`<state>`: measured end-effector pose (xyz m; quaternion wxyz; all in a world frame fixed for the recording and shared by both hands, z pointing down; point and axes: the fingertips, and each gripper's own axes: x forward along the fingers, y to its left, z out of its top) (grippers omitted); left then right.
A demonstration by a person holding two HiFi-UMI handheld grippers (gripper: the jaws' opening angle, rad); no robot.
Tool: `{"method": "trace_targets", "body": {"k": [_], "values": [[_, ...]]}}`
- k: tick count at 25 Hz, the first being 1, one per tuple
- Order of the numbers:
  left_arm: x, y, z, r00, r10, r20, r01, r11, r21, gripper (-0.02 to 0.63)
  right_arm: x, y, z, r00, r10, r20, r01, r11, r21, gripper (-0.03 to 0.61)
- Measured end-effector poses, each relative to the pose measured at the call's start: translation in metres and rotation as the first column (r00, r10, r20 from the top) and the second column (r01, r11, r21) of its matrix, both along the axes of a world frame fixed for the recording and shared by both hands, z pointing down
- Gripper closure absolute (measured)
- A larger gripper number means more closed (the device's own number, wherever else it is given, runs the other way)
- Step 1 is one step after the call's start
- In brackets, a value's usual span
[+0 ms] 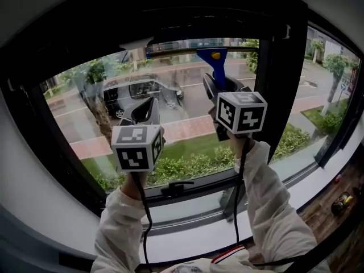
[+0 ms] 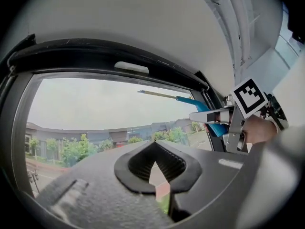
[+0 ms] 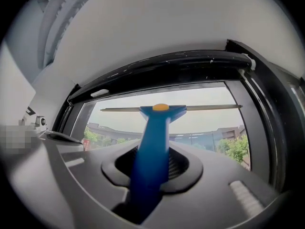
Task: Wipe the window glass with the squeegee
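Observation:
My right gripper is shut on the blue handle of the squeegee. The squeegee points up, and its long thin blade lies level across the window glass just under the top of the black frame. From the left gripper view the squeegee shows at the right, held up by the right gripper. My left gripper is shut with nothing in it; in the head view the left gripper is raised to the left of and lower than the right gripper.
The black window frame has an upright post right beside the right gripper and a latch handle on the bottom rail. A white sill runs below. Outside are a parked car, trees and hedges.

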<state>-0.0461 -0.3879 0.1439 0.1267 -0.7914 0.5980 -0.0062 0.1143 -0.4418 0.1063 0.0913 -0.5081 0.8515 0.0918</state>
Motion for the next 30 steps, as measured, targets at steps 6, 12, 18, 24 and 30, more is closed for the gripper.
{"method": "trace_targets", "body": {"k": [6,12,18,24,30], "values": [[0.014,-0.009,-0.036,0.999,0.009,0.037,-0.011,0.999,0.039,0.615,0.000,-0.012,-0.031,1.000,0.014,-0.013,-0.013,1.000,0.029,0.466],[0.022,-0.011,-0.051,0.999,0.028,0.039,-0.029,0.998,0.047,0.615,0.012,-0.022,-0.057,0.999,0.034,-0.001,-0.034,0.999,0.040,0.466],[0.023,-0.008,-0.046,0.998,0.026,0.050,-0.028,0.999,0.034,0.615,0.013,-0.031,-0.058,1.000,0.029,0.004,-0.029,1.000,0.007,0.466],[0.020,0.000,-0.029,0.998,0.011,0.055,-0.013,1.000,0.022,0.615,0.011,-0.036,-0.037,0.998,0.057,-0.027,-0.057,0.998,-0.018,0.466],[0.023,0.007,-0.015,0.998,0.025,0.053,-0.025,1.000,0.000,0.615,0.012,-0.034,-0.019,0.997,0.069,-0.032,-0.070,0.997,-0.041,0.466]]}}
